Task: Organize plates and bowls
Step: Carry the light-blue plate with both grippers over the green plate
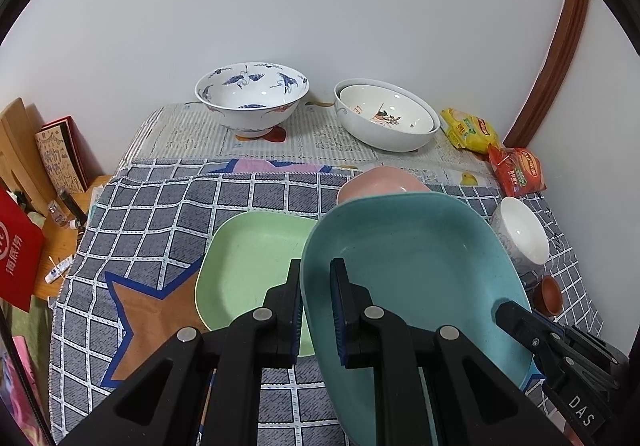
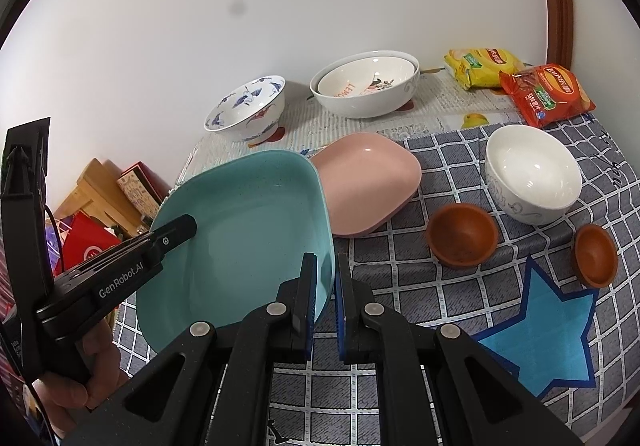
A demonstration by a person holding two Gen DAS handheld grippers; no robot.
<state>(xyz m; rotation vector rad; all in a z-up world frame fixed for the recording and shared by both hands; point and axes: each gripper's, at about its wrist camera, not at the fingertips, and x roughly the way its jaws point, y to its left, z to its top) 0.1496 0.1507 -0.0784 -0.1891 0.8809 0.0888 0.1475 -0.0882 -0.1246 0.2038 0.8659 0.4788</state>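
Note:
Both grippers hold a teal square plate (image 1: 416,266), tilted above the table; it also shows in the right wrist view (image 2: 248,230). My left gripper (image 1: 316,310) is shut on its left rim. My right gripper (image 2: 325,306) is shut on its right rim. A green plate (image 1: 248,262) lies flat to the left of the teal plate and partly under it. A pink plate (image 2: 368,177) lies just beyond. A blue-patterned bowl (image 1: 252,97) and two nested white bowls (image 1: 386,117) stand at the back.
A small white bowl (image 2: 534,173) and two brown cups (image 2: 462,234) (image 2: 596,254) stand to the right on the checked cloth (image 2: 420,286). Yellow and red snack bags (image 2: 516,81) lie at the back right. A wall is behind; shelves with boxes (image 1: 52,161) are left.

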